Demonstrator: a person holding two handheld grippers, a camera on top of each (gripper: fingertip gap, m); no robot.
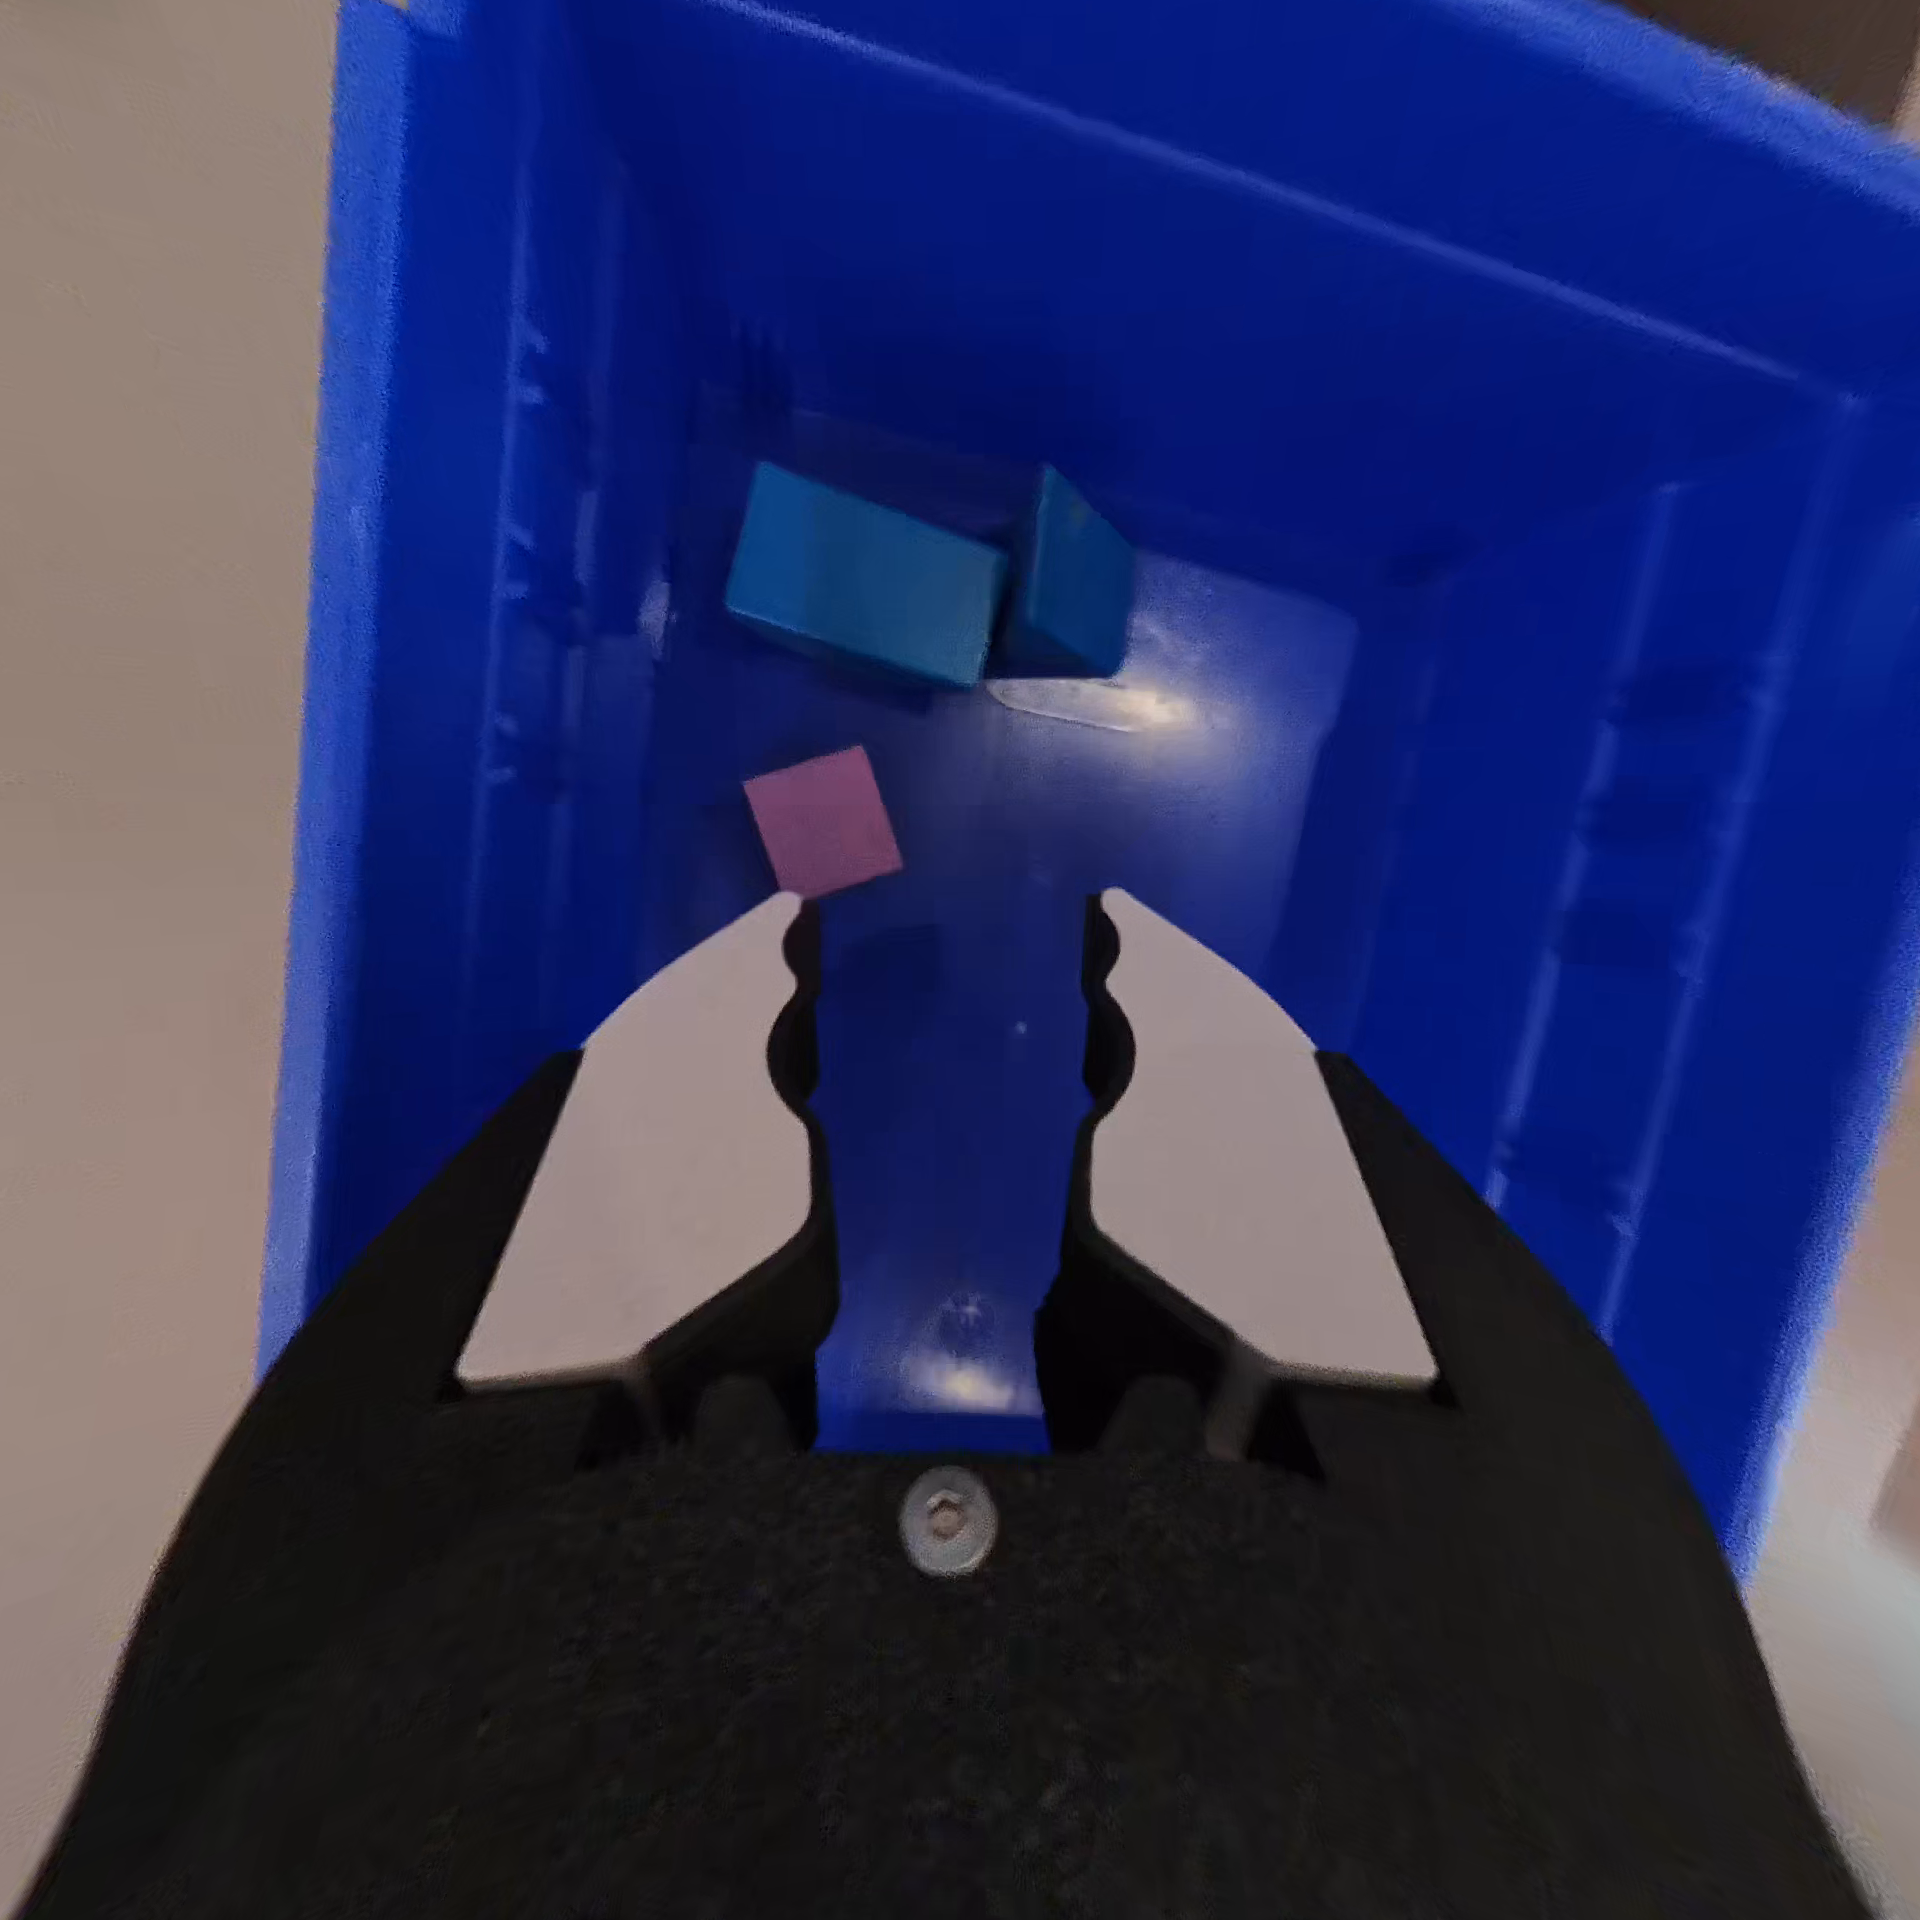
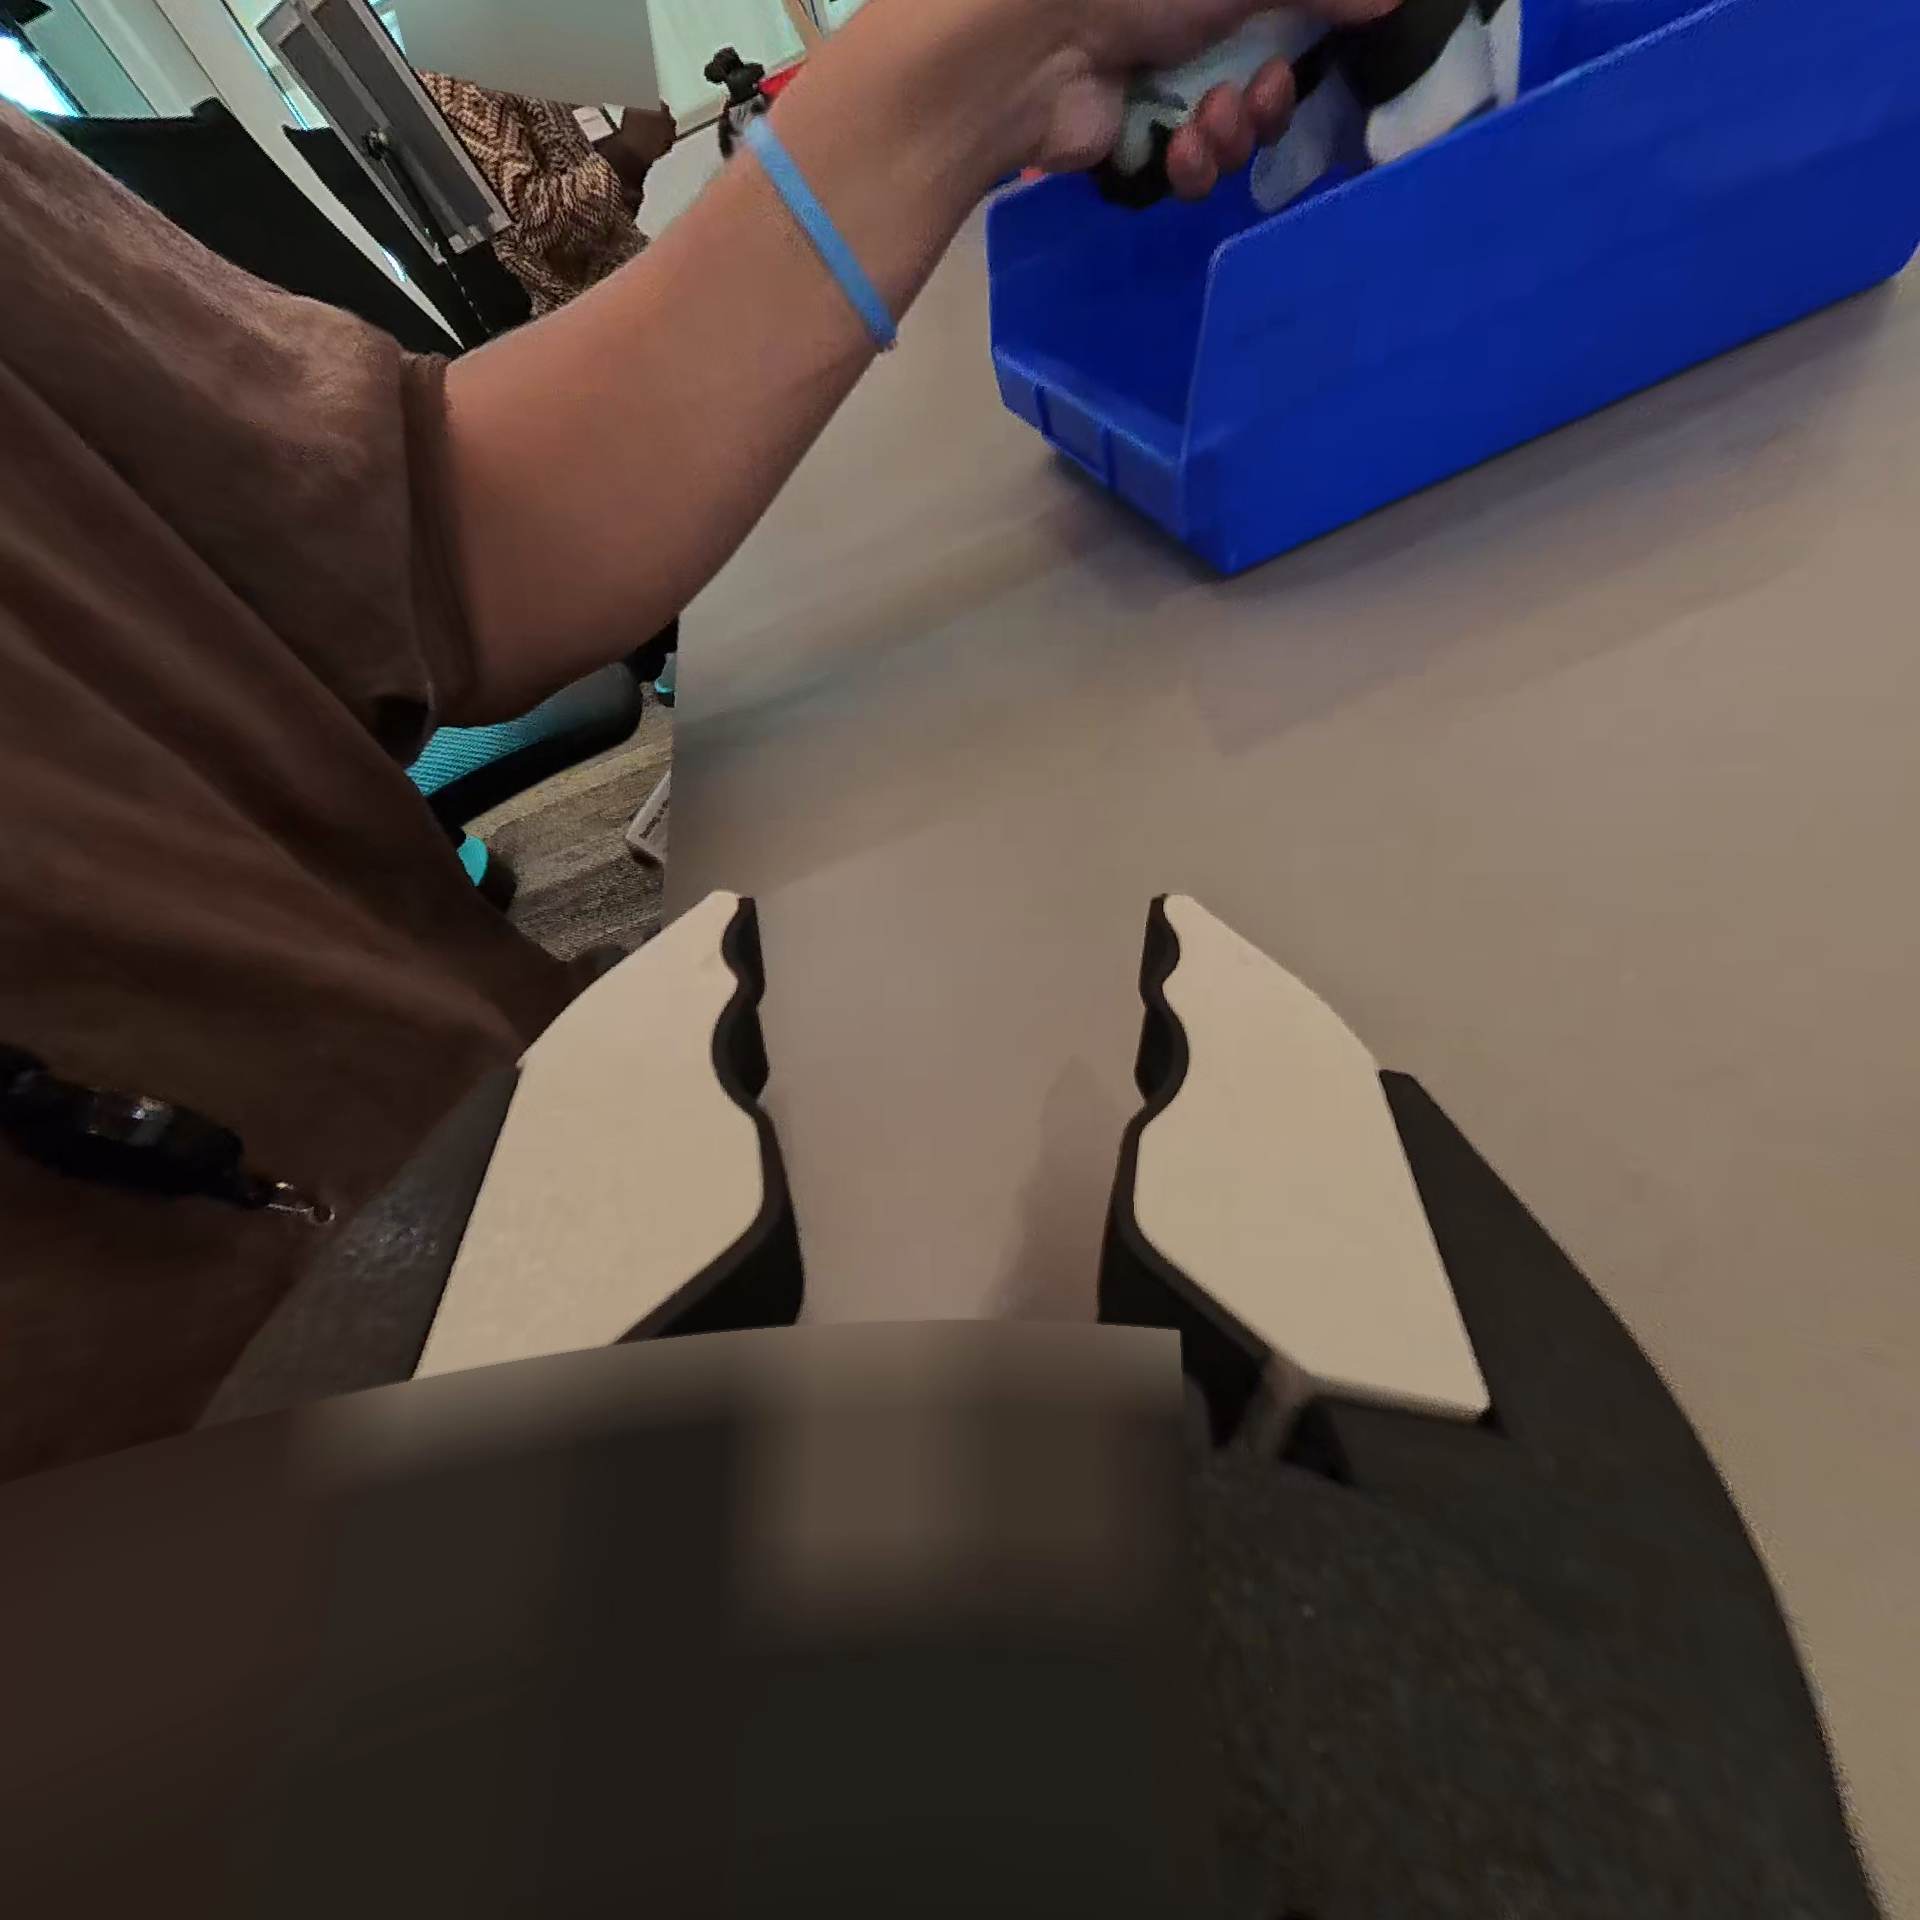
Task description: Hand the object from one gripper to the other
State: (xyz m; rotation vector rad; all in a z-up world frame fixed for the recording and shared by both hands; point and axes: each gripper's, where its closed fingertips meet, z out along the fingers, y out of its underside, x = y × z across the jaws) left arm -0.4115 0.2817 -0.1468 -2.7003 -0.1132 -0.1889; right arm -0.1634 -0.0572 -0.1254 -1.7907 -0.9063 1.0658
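Left gripper (image 1: pixel 951 899) agape above purple cube (image 1: pixel 823 821)

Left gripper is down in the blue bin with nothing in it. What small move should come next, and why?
Probably shift the left gripper slightly left and forward to straddle the purple block. Its jaws are open and empty, and the block lies just past the left fingertip, apart from the two teal blocks. The right gripper waits open over the table.

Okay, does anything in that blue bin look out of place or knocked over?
Nothing looks damaged or spilled. In the blue bin, two teal blocks lie askew, one leaning against the other, and a purple cube sits rotated just beyond the open left gripper. The right gripper hangs open over the bare table.
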